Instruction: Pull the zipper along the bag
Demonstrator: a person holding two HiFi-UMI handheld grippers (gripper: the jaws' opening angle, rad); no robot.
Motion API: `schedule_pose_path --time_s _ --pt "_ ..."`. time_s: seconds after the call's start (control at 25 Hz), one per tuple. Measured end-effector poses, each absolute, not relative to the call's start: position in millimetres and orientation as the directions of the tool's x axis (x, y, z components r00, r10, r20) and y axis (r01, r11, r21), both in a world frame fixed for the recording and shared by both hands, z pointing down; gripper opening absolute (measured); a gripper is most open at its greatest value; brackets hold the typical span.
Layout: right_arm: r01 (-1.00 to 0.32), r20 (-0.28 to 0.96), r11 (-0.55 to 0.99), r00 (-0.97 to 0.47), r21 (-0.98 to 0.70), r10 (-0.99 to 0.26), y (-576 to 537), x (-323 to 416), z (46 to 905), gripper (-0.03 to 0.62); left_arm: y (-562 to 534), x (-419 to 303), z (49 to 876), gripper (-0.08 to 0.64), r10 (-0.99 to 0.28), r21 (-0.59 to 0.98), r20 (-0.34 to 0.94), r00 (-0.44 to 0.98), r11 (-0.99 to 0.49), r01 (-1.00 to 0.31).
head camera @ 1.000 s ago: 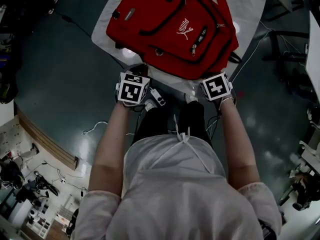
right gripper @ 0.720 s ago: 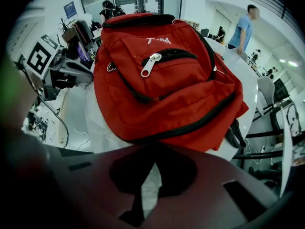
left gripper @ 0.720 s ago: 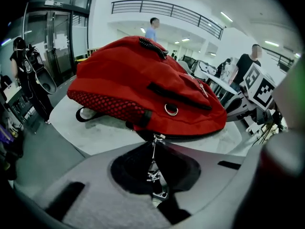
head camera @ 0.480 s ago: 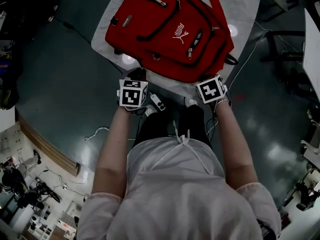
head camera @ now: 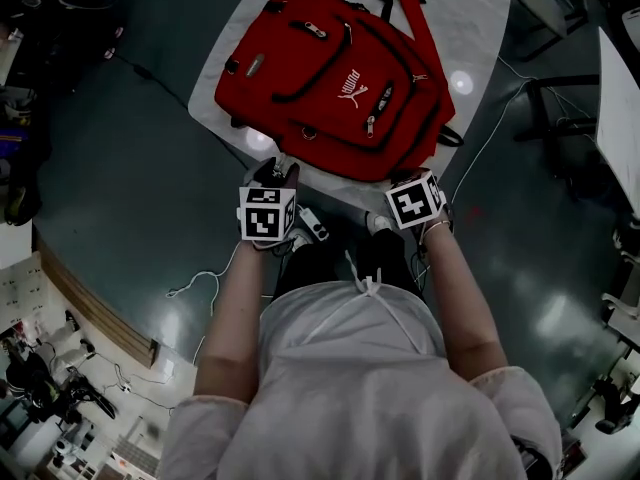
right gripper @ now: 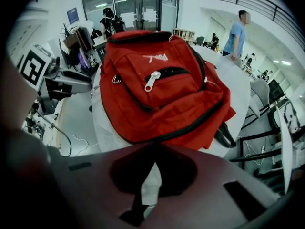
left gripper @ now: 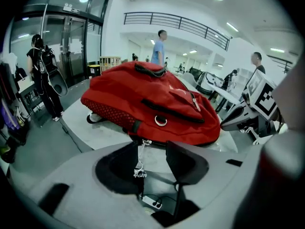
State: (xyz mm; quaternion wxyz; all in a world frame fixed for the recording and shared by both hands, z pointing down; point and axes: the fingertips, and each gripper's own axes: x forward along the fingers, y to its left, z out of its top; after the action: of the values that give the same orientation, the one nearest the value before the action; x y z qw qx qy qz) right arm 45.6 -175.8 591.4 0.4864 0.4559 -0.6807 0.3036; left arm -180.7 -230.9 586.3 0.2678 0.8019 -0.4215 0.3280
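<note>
A red backpack lies flat on a white round table. My left gripper sits at the bag's near left edge. In the left gripper view its jaws are opening, and a silver zipper pull dangles from the bag's hem loose between them, with neither pad pressing it. My right gripper is at the near right edge. In the right gripper view its tips meet on the hem of the backpack and look pinched on it.
A dark office chair stands right of the table. Cables trail over the glossy floor. A small white device lies by the person's feet. People stand in the hall behind.
The head view has tilted, so the bag sits higher in the picture. Both gripper cubes have drawn slightly back from the bag toward the person.
</note>
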Motion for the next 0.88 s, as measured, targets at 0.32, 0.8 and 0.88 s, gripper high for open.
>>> schedule_pose_path --time_s 0.32,0.8,0.88 --pt "-0.937 0.793 0.342 -0.267 -0.079 -0.548 -201.7 31.2 508.6 0.028 -231.6 -147.4 502.7 0.102 -0.623 0.171 0.588 0.516 -0.528 -0.832" --pt "-0.917 0.44 0.4 -0.361 -0.004 -0.822 -244.7 19.4 356.5 0.028 -253.9 -95.1 356.1 0.02 -0.767 0.083 0.304 0.565 -0.57 -0.818" --pt "-0.912 0.391 0.409 -0.384 -0.02 -0.837 -243.5 17.8 338.3 0.028 -254.9 -90.2 332.6 0.02 -0.782 0.076 0.253 0.569 -0.57 -0.818"
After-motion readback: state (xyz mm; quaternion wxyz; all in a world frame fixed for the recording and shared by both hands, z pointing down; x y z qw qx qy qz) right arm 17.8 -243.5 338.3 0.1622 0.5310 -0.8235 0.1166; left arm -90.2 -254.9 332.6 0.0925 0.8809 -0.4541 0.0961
